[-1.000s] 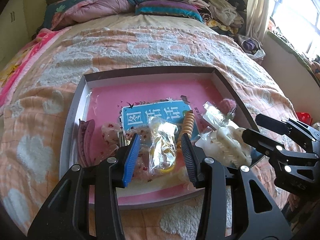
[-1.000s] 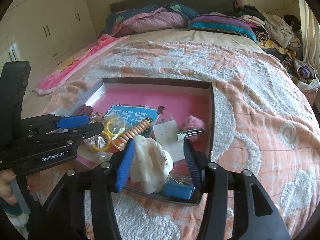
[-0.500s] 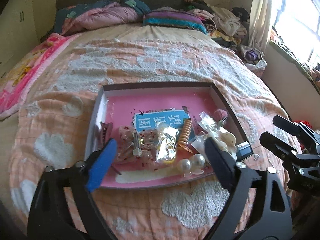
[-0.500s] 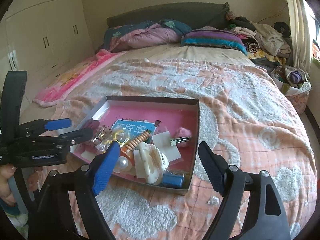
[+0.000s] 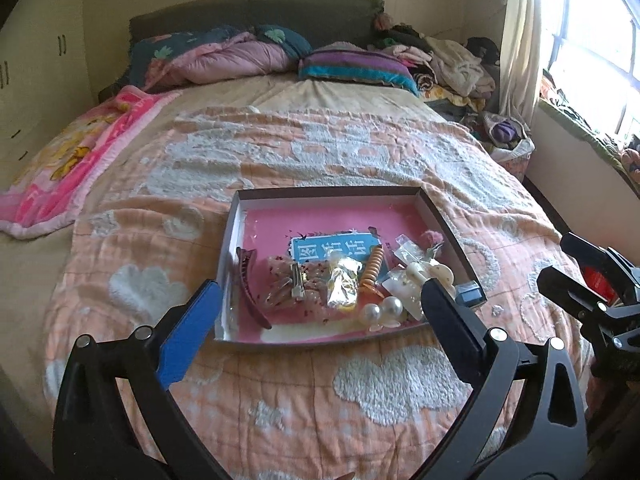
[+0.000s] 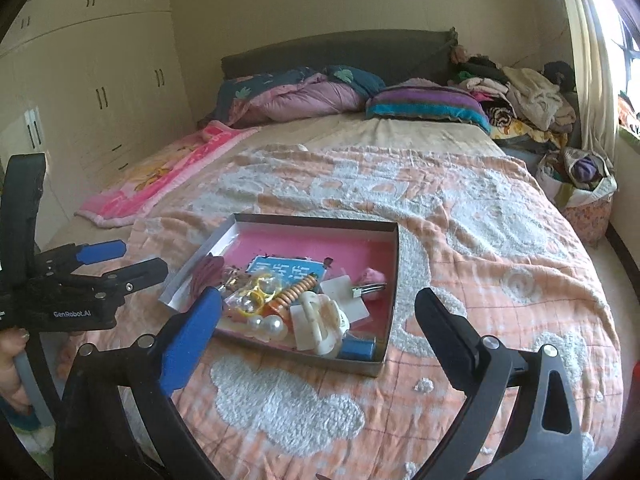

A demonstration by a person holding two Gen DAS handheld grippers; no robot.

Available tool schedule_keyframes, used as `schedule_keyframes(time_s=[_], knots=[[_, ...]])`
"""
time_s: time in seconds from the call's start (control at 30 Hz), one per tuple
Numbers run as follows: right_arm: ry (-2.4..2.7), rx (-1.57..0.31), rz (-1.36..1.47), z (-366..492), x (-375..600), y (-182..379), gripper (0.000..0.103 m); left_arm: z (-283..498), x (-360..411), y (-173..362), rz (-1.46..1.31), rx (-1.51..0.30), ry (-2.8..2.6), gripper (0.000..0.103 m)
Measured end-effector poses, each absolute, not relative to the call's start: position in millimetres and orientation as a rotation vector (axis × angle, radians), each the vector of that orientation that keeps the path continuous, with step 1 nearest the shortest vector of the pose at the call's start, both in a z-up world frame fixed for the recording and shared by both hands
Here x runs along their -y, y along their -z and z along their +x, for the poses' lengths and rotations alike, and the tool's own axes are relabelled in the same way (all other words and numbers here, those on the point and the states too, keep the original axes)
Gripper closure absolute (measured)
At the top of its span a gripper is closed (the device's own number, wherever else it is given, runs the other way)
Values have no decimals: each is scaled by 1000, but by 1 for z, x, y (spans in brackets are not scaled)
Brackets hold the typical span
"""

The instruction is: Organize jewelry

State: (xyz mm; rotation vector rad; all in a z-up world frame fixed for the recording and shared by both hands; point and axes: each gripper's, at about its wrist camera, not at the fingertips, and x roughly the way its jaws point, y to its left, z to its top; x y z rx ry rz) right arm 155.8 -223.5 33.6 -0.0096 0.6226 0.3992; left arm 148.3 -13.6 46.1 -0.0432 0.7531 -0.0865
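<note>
Both your claws hang with jaws wide apart and nothing in them: the left claw (image 5: 320, 320) and the right claw (image 6: 320, 316) sit back from the near edge of the shallow pink-lined cardboard tray (image 5: 336, 196) on the peach quilted bed (image 5: 280, 148). All the pieces visible lie inside the tray, bunched at its near end: a cream plastic claw clip (image 6: 320, 320), a pearl cluster (image 5: 380, 310), an orange spiral hair tie (image 5: 372, 266), a maroon hair clip (image 5: 248, 280). By the look of it, gathering is done; any finer sorting remains.
</note>
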Motion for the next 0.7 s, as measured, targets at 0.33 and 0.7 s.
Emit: schedule_keyframes(time_s=[0.33,0.7], knots=[[-407,-583,-18,119,223,-46,6,111,7,-58,-54,-712,83,10],[-416,-599,-20,86,223,-36,4,75,3,-47,-62,-711,78,10]])
